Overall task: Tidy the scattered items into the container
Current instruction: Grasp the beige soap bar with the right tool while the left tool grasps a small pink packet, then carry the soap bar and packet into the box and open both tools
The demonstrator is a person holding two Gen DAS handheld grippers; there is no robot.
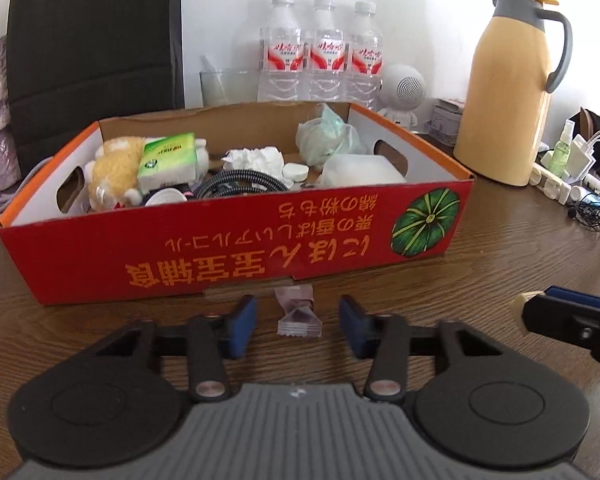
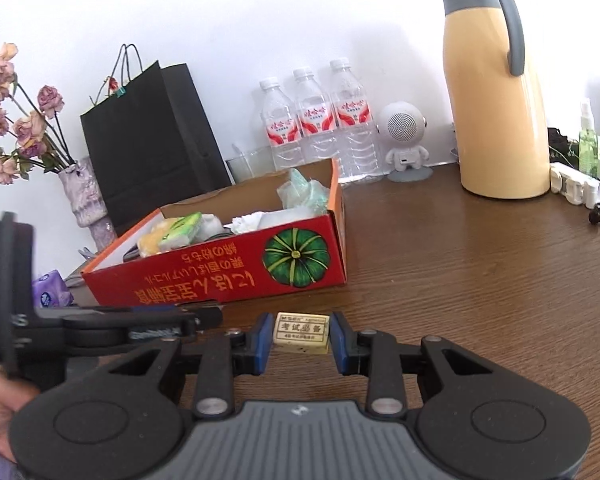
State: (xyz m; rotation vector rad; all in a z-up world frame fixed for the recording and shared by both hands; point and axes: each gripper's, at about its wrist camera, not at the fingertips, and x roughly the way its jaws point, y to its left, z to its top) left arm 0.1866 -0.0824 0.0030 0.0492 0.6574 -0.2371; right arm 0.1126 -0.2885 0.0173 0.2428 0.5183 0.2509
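**Inspector:** Container?

**Assistant:** One shallow red cardboard box (image 1: 236, 240) with a green pumpkin picture stands on the brown wooden table (image 1: 480, 248). Counted inside it: one yellow plush toy (image 1: 112, 172), one green tissue pack (image 1: 168, 160), one crumpled white tissue (image 1: 256, 158), one coiled black cable (image 1: 236, 184), one pale green plastic bag (image 1: 324, 136).

**Inspector:** Items still outside?

**Assistant:** Two. One small twisted candy wrapper in purple and white (image 1: 298, 316) lies on the table just before the box's front wall. One cream rectangular eraser with a printed label (image 2: 302, 333) is also short of that wall.

**Inspector:** Left claw?

**Assistant:** The left claw (image 1: 298, 326) is partly open; its blue pads (image 1: 240, 328) flank the wrapper with a gap on each side, touching nothing.

**Inspector:** Right claw?

**Assistant:** The right claw (image 2: 301, 342) is narrowed onto the eraser, both pads pressed to its ends.

**Inspector:** Behind the box?

**Assistant:** Three clear water bottles (image 1: 326, 48), one tall yellow thermos jug (image 1: 512, 88), one black paper bag (image 2: 152, 140), one white robot-shaped speaker (image 2: 404, 140).
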